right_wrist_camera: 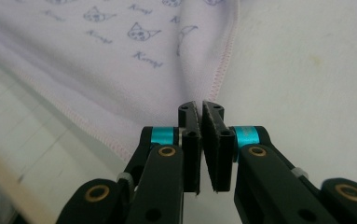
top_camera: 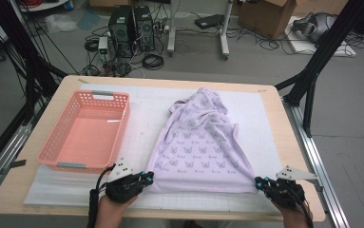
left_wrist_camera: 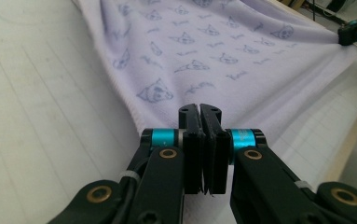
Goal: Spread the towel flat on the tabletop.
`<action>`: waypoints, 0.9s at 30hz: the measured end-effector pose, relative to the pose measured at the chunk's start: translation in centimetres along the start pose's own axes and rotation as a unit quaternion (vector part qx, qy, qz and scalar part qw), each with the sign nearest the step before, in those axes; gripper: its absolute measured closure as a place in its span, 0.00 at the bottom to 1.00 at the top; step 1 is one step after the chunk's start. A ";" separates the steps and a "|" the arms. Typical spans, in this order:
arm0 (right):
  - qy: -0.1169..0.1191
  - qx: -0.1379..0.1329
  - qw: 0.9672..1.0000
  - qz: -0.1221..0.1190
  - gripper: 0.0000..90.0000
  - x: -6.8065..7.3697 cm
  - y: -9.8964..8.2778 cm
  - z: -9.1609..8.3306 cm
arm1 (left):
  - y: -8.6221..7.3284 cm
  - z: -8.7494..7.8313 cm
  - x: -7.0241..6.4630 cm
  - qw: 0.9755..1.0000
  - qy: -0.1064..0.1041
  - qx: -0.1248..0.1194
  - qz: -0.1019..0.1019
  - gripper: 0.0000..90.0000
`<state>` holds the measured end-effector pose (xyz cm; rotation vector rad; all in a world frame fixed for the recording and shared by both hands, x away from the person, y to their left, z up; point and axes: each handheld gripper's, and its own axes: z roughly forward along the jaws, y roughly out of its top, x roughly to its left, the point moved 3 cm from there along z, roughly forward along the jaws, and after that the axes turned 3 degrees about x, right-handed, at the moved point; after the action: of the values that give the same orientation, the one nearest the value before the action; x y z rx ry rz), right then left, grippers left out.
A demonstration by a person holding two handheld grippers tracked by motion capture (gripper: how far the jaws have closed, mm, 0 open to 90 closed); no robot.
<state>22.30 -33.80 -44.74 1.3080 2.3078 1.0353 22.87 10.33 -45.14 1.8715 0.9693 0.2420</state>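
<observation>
Two tongs, high view: left tongs (top_camera: 147, 177) and right tongs (top_camera: 260, 182) sat at the near edge of the table (top_camera: 284, 118), each at one near corner of the lilac garment (top_camera: 201, 142).
Garment, high view: it lay on the white mat (top_camera: 146, 118), its near hem drawn straight between the two tongs, its far end bunched and narrower.
Basket, high view: a pink basket (top_camera: 46, 147) stood on the table left of the garment, apart from it.
Left tongs, left gripper view: the jaws were pressed together on the garment's (left_wrist_camera: 204, 56) corner, the printed cloth spreading away beyond them.
Other tongs, left gripper view: the right tongs (left_wrist_camera: 348, 35) were at the far corner of the hem, at the upper right.
Right tongs, right gripper view: the right tongs' jaws were closed on the stitched corner of the garment (right_wrist_camera: 120, 60), with the seam running up from the tips.
Mat, right gripper view: bare white mat (right_wrist_camera: 306, 70) lay beside the cloth.
</observation>
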 end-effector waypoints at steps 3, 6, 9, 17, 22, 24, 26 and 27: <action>0.003 0.013 1.000 -0.015 0.95 0.9 -1.4 -0.7 | -1.0 -0.6 -1.0 1.000 0.004 0.002 -0.004 0.97; 0.006 0.018 1.000 -0.020 0.95 1.6 -2.5 -1.5 | -1.8 -1.2 -2.2 1.000 0.002 0.005 0.001 0.97; 0.010 0.022 1.000 -0.017 0.95 2.0 -3.5 -2.4 | -2.8 -1.8 -3.3 1.000 -0.002 0.012 0.003 0.97; 0.028 0.035 0.999 -0.028 0.95 3.4 -5.7 -4.3 | -4.2 -3.5 -5.1 0.999 -0.027 0.016 0.012 0.97; 0.010 0.001 1.000 0.000 0.68 2.7 -4.9 -4.4 | -3.4 -3.1 -4.2 1.000 -0.008 -0.009 -0.001 0.62; -0.001 -0.017 1.000 0.007 0.63 2.3 -4.2 -4.3 | -3.0 -2.9 -3.8 1.000 -0.002 -0.017 -0.008 0.54; -0.011 -0.028 1.000 0.008 0.62 1.9 -3.7 -4.1 | -2.5 -2.8 -3.4 1.000 0.004 -0.026 -0.009 0.52; -0.014 -0.031 0.999 0.009 0.61 1.7 -3.5 -4.0 | -2.3 -2.6 -3.1 0.999 0.009 -0.029 -0.009 0.51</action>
<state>16.97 -35.26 -44.26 1.3140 2.2297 1.0784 18.16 10.35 -45.02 1.8097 0.9804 0.2740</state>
